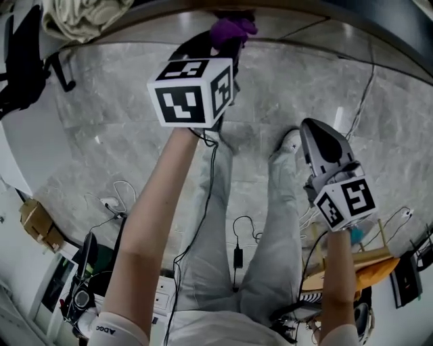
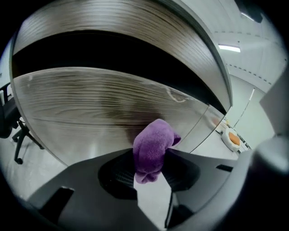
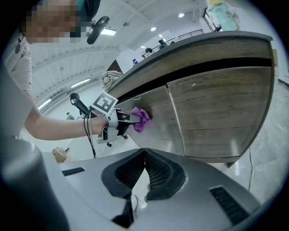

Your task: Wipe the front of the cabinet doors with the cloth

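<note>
Left gripper view: the left tool is clamped on a purple cloth. The cloth is bunched between the two dark jaws and its loose end bulges out past them. That end lies against the wood-grain front of a cabinet door, in the upper part of the door, just below the dark gap that runs under the worktop. A shadow darkens the grain right behind the cloth.

In the right gripper view the same contact is seen from the side. The person's bare left forearm reaches across to the door, and the cloth touches it close to the vertical seam with the neighbouring door. The right tool has its ribbed jaws closed together with nothing between them, and it sits well apart from the cabinet.

In the head view the left tool is up at the cabinet edge with the cloth at its tip. The right tool is lower and to the right, above the person's white shoe. Light-grey trousered legs stand on a grey stone-patterned floor, with black cables trailing between and beside them. A cream bundle of fabric rests on the worktop at the upper left.
</note>
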